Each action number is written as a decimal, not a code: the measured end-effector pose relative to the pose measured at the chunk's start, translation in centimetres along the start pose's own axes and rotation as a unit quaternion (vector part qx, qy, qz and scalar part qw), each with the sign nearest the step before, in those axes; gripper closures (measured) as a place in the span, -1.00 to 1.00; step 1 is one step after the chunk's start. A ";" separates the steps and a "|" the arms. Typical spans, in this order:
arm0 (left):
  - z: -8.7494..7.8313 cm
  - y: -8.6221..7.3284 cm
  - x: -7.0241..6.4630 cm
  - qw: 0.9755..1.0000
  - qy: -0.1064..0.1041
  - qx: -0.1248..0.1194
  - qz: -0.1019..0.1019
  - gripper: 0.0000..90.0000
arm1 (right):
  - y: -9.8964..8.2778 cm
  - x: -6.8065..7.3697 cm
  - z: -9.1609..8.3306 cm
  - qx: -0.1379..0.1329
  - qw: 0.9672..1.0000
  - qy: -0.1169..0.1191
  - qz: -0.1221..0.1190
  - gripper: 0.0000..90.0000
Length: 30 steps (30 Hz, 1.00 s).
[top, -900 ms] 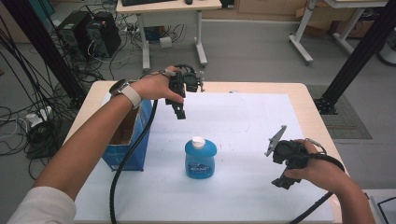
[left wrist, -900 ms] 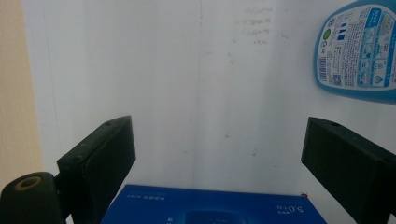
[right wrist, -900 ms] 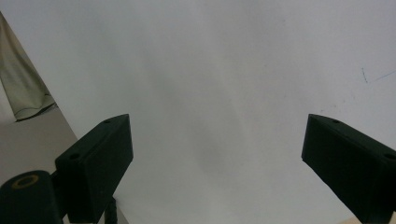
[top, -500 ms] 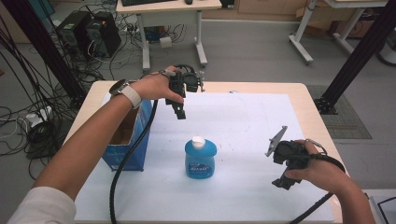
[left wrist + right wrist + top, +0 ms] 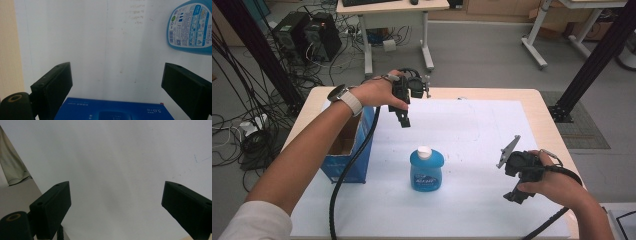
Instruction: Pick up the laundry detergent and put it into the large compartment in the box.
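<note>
- The left gripper [image 5: 404, 119] hangs over the far part of the white mat [image 5: 472, 140], jaws spread wide with nothing between them; in the left gripper view only bare mat lies between the two black pads [image 5: 58, 86].
- The right gripper [image 5: 517, 192] sits low at the near right of the mat, at about 4 o'clock from the bottle, jaws likewise wide apart and empty, with plain white mat between them in the right gripper view.
- The blue bottle [image 5: 426, 170], white cap on top, stands upright near the middle of the mat. From the left gripper it lies toward 5 o'clock in the high view, well apart from both grippers; in the left gripper view its label shows at the upper right [image 5: 191, 27].
- The open blue box [image 5: 357, 150] stands at the mat's left edge, at 9 o'clock from the bottle, just under the left forearm.
- My reading: this is the approach, before any grasp. The bottle is untouched.
- Next, I judge, one gripper must come down to the bottle, straddle its narrow sides and close firmly; the rounded, slick body could slip or tip if pinched too high.
</note>
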<state>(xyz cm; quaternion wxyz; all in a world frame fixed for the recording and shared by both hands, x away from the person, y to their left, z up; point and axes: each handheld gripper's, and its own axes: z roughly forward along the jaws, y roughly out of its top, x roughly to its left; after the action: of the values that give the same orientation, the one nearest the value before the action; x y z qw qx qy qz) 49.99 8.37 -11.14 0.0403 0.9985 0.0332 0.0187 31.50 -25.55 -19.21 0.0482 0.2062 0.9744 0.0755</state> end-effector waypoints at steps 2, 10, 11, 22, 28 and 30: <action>-0.1 0.0 -0.1 1.000 0.002 0.000 0.001 -0.77 | 0.0 0.0 0.0 0.001 1.000 0.001 -0.001 -0.81; -0.4 0.2 -0.1 1.000 -0.001 0.003 -0.005 -0.77 | 0.1 0.0 0.1 0.000 1.000 0.001 -0.003 -0.82; -0.5 0.0 -0.2 1.000 -0.001 0.001 -0.008 -0.77 | 0.1 0.0 0.1 0.000 1.000 0.001 -0.006 -0.82; -1.3 -0.3 -0.8 1.000 0.004 0.000 -0.008 -0.78 | -0.4 0.3 0.1 -0.006 1.000 -0.001 0.000 -0.82; -2.2 -0.3 -1.4 1.000 0.003 0.000 -0.011 -0.78 | -0.4 0.4 0.2 -0.002 1.000 0.002 0.004 -0.82; -2.4 -0.2 -1.5 1.000 0.004 0.005 -0.012 -0.78 | -0.4 0.4 0.2 -0.002 1.000 0.003 0.004 -0.82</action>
<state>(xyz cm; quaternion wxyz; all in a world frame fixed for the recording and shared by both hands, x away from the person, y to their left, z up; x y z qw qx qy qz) 48.42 8.67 -8.78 0.0359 0.9981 0.0454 0.0218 31.03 -25.74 -19.51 0.0455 0.2101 0.9735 0.0782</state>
